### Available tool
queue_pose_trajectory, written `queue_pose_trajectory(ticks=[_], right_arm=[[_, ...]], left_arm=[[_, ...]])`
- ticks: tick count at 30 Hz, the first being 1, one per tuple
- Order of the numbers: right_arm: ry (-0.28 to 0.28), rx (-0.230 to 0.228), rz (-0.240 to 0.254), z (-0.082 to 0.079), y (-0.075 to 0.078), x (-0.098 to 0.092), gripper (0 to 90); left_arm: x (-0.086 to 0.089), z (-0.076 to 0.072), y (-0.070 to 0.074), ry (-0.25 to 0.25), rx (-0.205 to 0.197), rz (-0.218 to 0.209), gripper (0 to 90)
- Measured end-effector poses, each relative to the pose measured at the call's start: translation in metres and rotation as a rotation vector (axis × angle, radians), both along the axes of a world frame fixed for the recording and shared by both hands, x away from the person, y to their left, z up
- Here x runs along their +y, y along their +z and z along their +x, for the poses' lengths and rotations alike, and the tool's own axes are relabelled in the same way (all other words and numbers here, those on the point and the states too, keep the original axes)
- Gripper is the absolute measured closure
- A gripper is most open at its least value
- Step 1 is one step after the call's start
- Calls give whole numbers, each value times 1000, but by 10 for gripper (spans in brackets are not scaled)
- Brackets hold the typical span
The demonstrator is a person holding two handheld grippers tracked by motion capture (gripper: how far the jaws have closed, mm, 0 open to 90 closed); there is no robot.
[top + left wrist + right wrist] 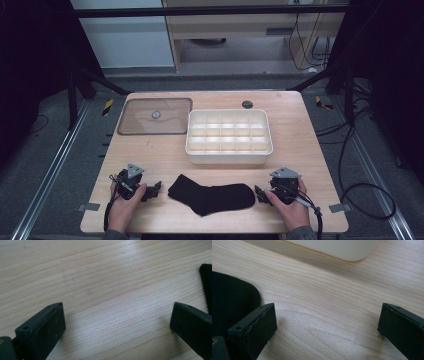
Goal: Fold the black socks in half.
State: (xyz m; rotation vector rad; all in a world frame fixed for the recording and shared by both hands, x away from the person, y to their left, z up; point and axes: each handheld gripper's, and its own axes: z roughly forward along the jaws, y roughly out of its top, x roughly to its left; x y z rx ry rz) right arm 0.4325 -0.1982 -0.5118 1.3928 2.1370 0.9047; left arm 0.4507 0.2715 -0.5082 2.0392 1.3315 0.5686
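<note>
Two grippers, both mine, rest wide open and empty on pale grained wood: left gripper (154,189), right gripper (260,194). Between them lies a soft, matte black sock (212,195), near a smooth cream compartment box (229,156).

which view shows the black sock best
The high view: the whole black sock lies flat on the table, between the left claw and right claw. The right gripper view catches one rounded end at its left edge; the left gripper view, a sliver at its right edge.
</note>
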Motion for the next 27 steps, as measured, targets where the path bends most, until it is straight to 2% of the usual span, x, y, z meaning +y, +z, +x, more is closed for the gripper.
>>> queue_pose_trajectory(ticks=[2, 4, 6, 7, 8, 9, 11, 12, 13, 17, 24, 27], right_arm=[[-1, 14, 2, 0, 4, 2, 132], [24, 18, -5, -1, 13, 5, 139], [52, 15, -10, -2, 25, 8, 171], [61, 21, -20, -2, 30, 10, 201], [61, 21, -20, -2, 30, 10, 201], [65, 31, -18, -2, 38, 11, 252], [72, 55, -4, -3, 44, 12, 282], [81, 76, 6, -4, 48, 13, 317], [82, 84, 5, -5, 50, 13, 353], [103, 113, -2, -11, 55, 15, 440], [157, 138, 29, -14, 58, 20, 587], [181, 149, 36, -15, 59, 25, 638]], left_arm=[[-1, 1, 3, -5, 12, 6, 31], [-3, 3, 12, -40, 52, -7, 85], [-6, 3, 27, -56, 68, -23, 81], [-7, 3, 38, -70, 96, -40, 81], [-7, 3, 38, -70, 96, -40, 81], [-8, 3, 42, -76, 108, -46, 81], [-10, 2, 54, -98, 143, -48, 87], [-13, 1, 59, -105, 172, -43, 88], [-15, -1, 62, -112, 181, -46, 88], [-25, -7, 66, -146, 203, -76, 124], [-53, -16, 61, -225, 225, -16, 221], [-61, -15, 56, -248, 238, -1, 259]])
